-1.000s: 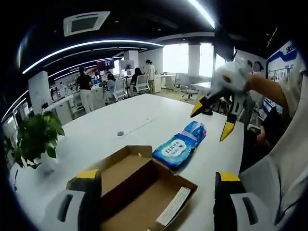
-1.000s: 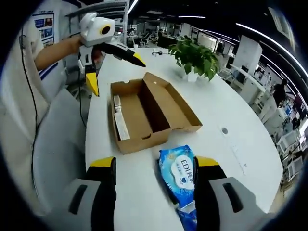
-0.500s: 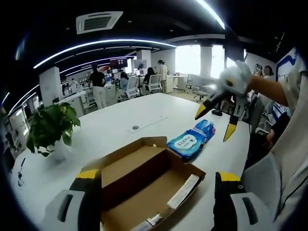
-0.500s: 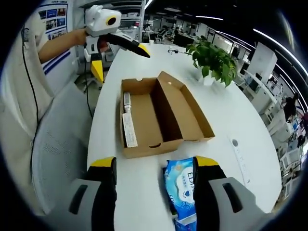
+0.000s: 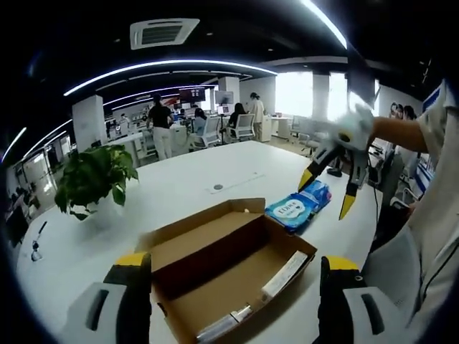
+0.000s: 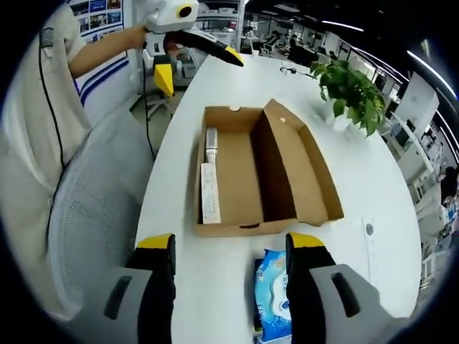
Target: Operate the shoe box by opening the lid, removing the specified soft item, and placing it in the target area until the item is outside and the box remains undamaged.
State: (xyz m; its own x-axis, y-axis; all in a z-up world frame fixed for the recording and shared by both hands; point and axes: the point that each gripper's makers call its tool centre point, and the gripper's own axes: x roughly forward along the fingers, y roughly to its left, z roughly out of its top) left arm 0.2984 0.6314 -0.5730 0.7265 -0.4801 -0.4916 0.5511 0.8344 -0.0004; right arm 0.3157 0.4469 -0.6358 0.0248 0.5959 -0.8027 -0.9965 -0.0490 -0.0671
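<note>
White table (image 6: 179, 143) – open shoe box (image 6: 265, 172), wipes pack (image 6: 272, 304) (outside)

Matt brown cardboard shoe box (image 6: 237, 179), glossy plastic wipes pack (image 6: 272, 304), smooth white table (image 6: 179, 179)

A: What sits on the desk (image 5: 186, 179) besides the work things?
B: A potted plant (image 5: 93, 179) with green leaves in a white pot, towards the left in the left gripper view, and a small round grommet (image 5: 218, 188) set in the white top, further off.
A: And nearer the person?
B: A grey mesh chair (image 6: 93, 229) stands just beside the desk edge in the right gripper view.
A: Anything behind?
B: An open office. People (image 5: 159, 125) stand and sit by far desks and chairs, long light strips (image 5: 165, 68) curve across the dark ceiling, and an air vent (image 5: 163, 33) is set above. Bright windows (image 5: 297, 93) lie at the far right.
</note>
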